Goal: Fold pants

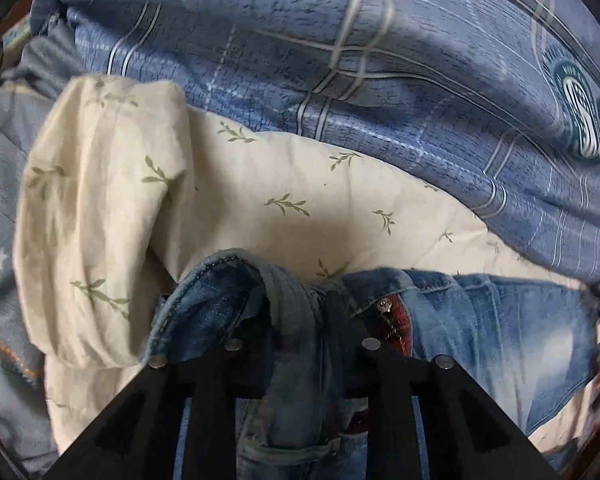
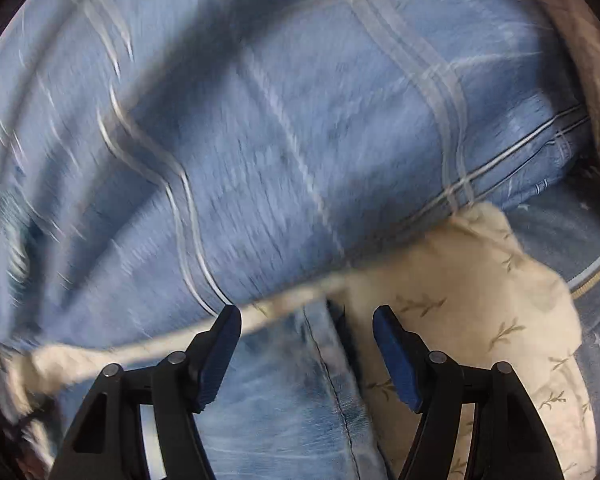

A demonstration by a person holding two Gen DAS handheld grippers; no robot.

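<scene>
Left tool (image 1: pixel 300 312) is clenched on a bunched fold of the jeans (image 1: pixel 500 340). Right tool (image 2: pixel 306 344) hangs released above the denim, which lies on the cream leaf-print sheet (image 1: pixel 280 184), blue plaid duvet (image 1: pixel 380 60) behind.

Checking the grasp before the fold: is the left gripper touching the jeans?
Touching. The left wrist view shows the left gripper closed on a bunched fold of the jeans at the waistband.

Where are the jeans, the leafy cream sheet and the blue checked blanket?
jeans (image 1: pixel 500 320): left wrist view, faded denim by the metal button.
leafy cream sheet (image 1: pixel 284 184): left wrist view, flat middle part.
blue checked blanket (image 2: pixel 260 140): right wrist view, broad blue middle.
</scene>
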